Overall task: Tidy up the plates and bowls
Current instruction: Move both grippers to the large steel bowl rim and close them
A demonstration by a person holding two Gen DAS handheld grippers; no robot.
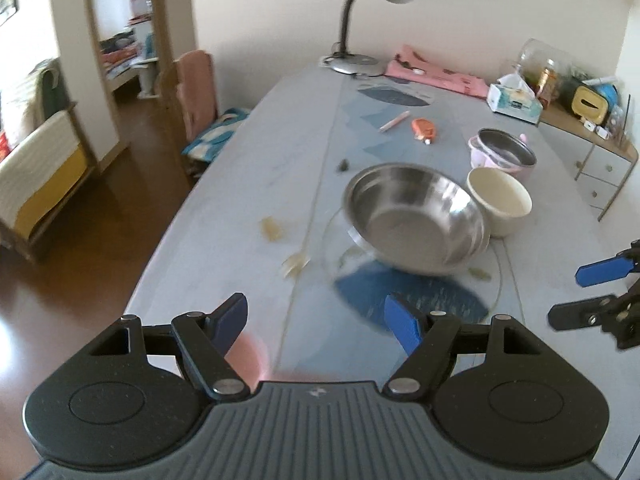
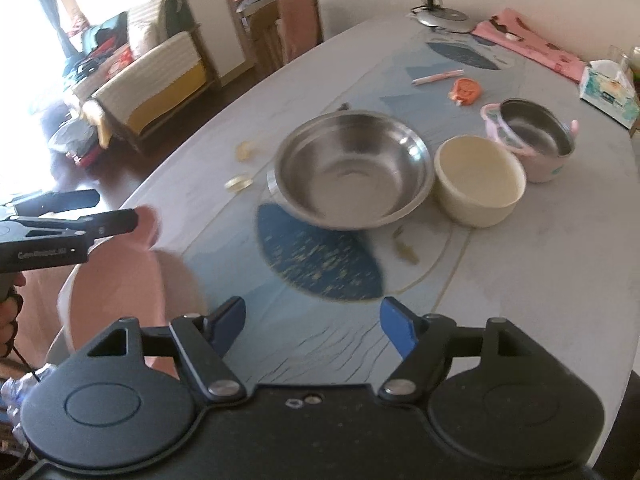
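Blurred white lettering on the left gripper's black body, perhaps "GenRobot.AI".

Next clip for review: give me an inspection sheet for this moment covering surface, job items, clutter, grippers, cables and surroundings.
Surface: grey table with blue patterned patches, crumbs scattered.
Job's things: steel bowl tilted on a glass plate; cream bowl beside it; pink-rimmed steel pot behind; pink plate at the near edge.
Clutter: pen, orange item, tissue box, pink cloth, desk lamp.
Grippers: left gripper and right gripper both with jaws open, nothing between them.
Cables: nothing seen clearly.
Surroundings: chair, sofa, wood floor.
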